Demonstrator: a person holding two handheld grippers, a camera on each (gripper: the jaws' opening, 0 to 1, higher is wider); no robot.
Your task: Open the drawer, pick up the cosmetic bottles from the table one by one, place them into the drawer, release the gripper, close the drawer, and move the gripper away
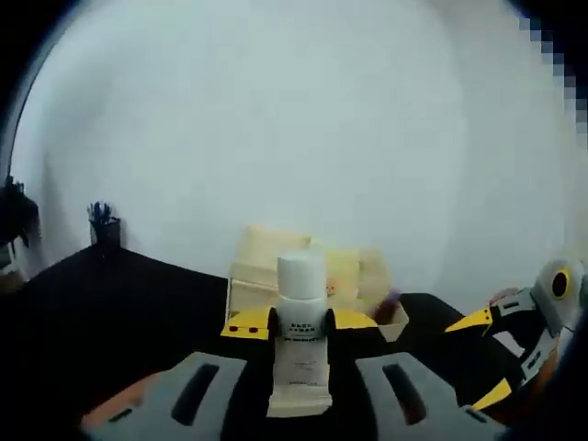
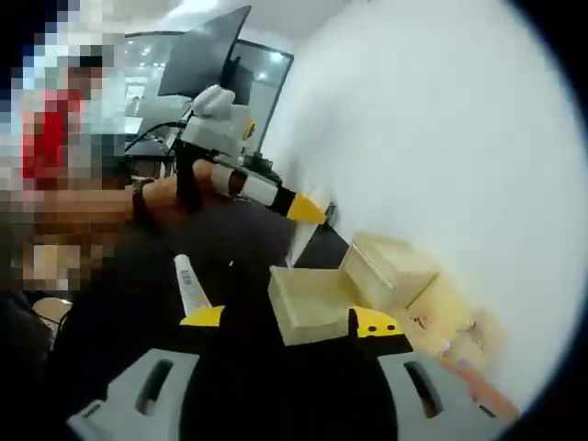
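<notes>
My left gripper point(image 1: 300, 323) is shut on a cream cosmetic bottle point(image 1: 299, 363) with a white cap, held upright between the yellow-tipped jaws. Behind it stands the pale wooden drawer box point(image 1: 262, 266). In the right gripper view the drawer point(image 2: 312, 303) is pulled out of the box point(image 2: 390, 262) and looks empty inside. A white tube point(image 2: 190, 283) lies on the dark table left of the drawer. My right gripper point(image 2: 288, 320) is open, just in front of the drawer. The left gripper point(image 2: 299, 208) hangs above and beyond the drawer.
The dark table point(image 1: 138, 303) runs up to a white wall point(image 1: 303, 119). A black pen holder point(image 1: 104, 228) stands at the far left. The right gripper point(image 1: 484, 358) enters from the right, open. A pink object point(image 2: 473, 381) lies right of the box. A monitor point(image 2: 207, 50) stands behind.
</notes>
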